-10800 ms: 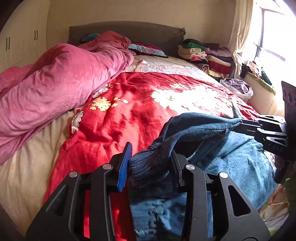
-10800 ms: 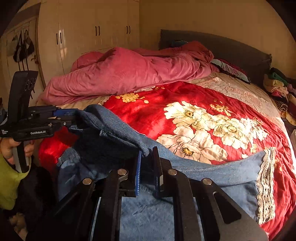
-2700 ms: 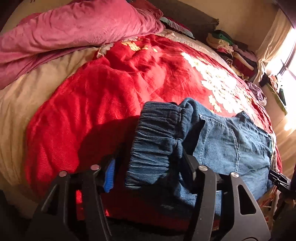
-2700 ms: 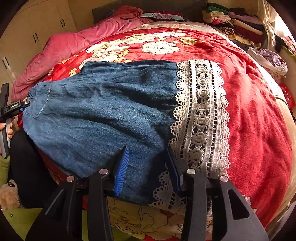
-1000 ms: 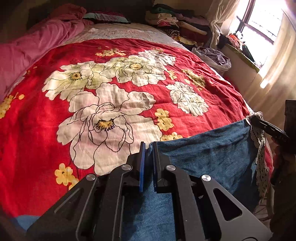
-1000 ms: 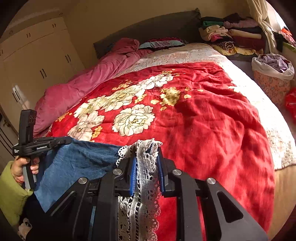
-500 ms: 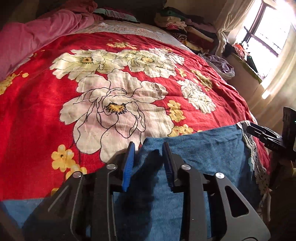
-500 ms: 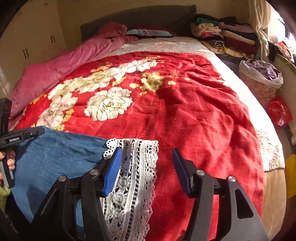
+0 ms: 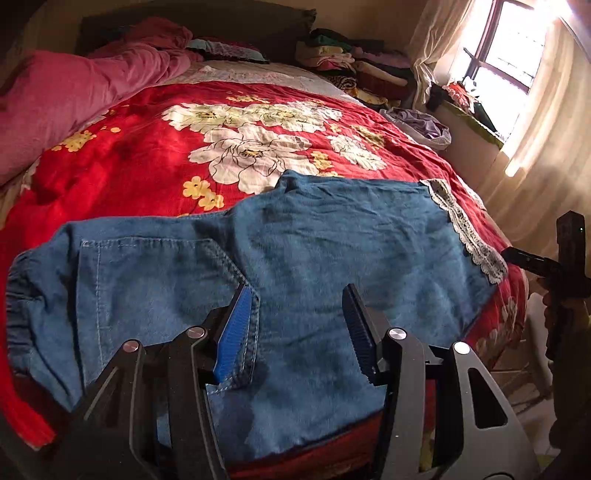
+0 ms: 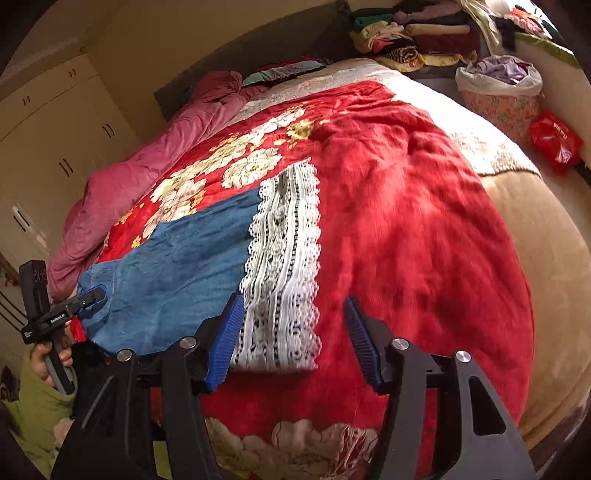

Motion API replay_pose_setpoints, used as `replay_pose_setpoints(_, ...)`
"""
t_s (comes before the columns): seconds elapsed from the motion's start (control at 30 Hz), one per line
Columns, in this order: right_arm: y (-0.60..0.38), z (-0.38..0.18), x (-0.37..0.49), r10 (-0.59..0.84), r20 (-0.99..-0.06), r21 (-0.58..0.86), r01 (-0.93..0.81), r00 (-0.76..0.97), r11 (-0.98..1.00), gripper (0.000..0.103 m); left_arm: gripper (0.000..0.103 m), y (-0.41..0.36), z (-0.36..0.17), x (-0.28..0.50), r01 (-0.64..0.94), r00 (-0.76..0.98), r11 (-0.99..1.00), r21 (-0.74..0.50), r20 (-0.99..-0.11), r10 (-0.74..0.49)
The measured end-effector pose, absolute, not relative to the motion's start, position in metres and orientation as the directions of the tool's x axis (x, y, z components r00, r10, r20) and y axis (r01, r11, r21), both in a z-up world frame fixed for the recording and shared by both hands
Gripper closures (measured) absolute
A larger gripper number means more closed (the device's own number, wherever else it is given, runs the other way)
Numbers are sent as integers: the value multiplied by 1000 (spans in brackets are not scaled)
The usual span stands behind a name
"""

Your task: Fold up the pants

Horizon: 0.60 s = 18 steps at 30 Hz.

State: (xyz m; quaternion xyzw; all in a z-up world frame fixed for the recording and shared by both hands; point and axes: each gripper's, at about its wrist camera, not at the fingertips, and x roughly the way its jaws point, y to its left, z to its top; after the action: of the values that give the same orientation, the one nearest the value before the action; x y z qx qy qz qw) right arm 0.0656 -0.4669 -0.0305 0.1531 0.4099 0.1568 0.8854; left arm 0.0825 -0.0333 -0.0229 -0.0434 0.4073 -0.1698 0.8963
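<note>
A: Left-wrist view: what's the cloth like?

B: Soft blue denim pants [image 9: 317, 251] with a gathered elastic waist, a stitched patch pocket and a white lace hem band [image 10: 284, 266], lying flat near the bed's front edge on a plush red blanket with white flowers [image 9: 236, 147].

A: And the claws?

B: The left gripper [image 9: 295, 325] has just been opening; its ribbed blue pads hang apart over the denim. The right gripper [image 10: 291, 339] stands spread above the lace, gripping nothing.

A: The room?

B: A crumpled pink quilt [image 9: 74, 88], stacked folded clothes [image 10: 406, 33], cream wardrobe doors [image 10: 62, 140], a sunlit curtained window [image 9: 517, 55].
</note>
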Motion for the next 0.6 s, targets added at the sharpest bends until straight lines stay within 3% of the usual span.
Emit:
replay_pose_setpoints(0.27,-458,-53,68,425,-705,427,-138,568,894,48,51,-18,-28,63,225,616,960,-168,-739,-274)
replay_pose_setpoints(0.37,-447,-59,70,399,-724,385,-151,563,911,57,49,-12,-35,61,185,609,971,-152,-758,-235)
replay_pose_setpoints(0.4,-442,-58,69,384,-726,357,-165,570,920,69,49,-9,-36,61,172,608,974,-148,-762,-223)
replay_pose_setpoints(0.6,-421,-41,61,269,-757,188,-196,595,962,85,47,-3,-44,62,143,589,982,-123,-787,-184)
